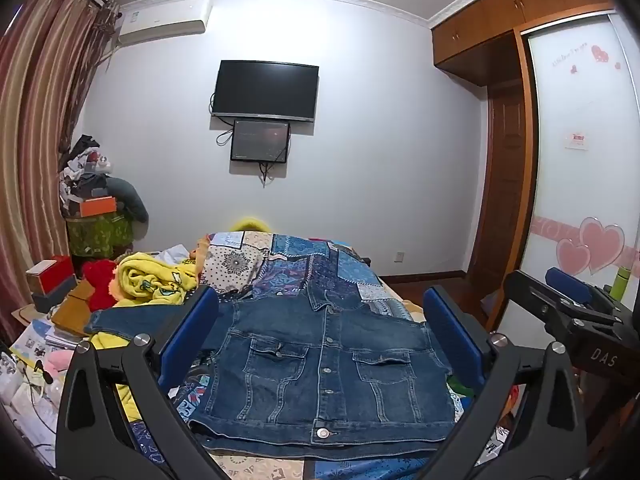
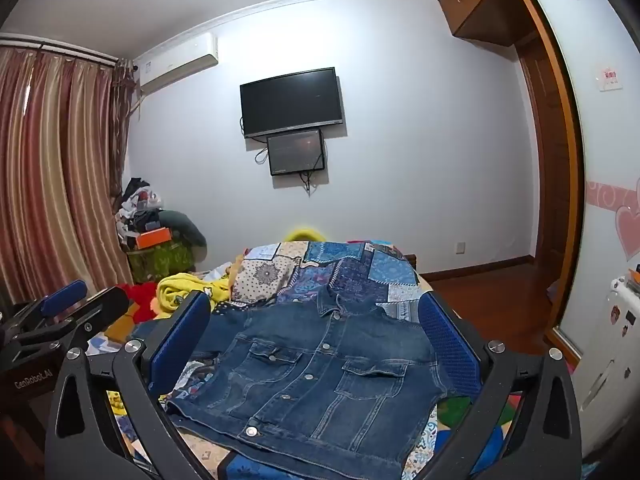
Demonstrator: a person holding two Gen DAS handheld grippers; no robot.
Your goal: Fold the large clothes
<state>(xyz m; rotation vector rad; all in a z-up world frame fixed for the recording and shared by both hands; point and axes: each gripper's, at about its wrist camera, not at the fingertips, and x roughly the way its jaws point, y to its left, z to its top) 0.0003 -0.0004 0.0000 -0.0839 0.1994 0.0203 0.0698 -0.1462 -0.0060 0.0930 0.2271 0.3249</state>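
A dark blue denim jacket lies buttoned and front side up on a patchwork bedspread, its collar towards the far wall. One sleeve stretches out to the left. My left gripper hovers above the near part of the jacket, its blue pads wide apart with nothing gripped. My right gripper also hangs open over the jacket, holding nothing. Each gripper shows at the edge of the other's view.
A yellow blanket and a red plush toy lie left of the jacket. Boxes and papers clutter the left side. A wardrobe with a sliding door stands to the right. A television hangs on the far wall.
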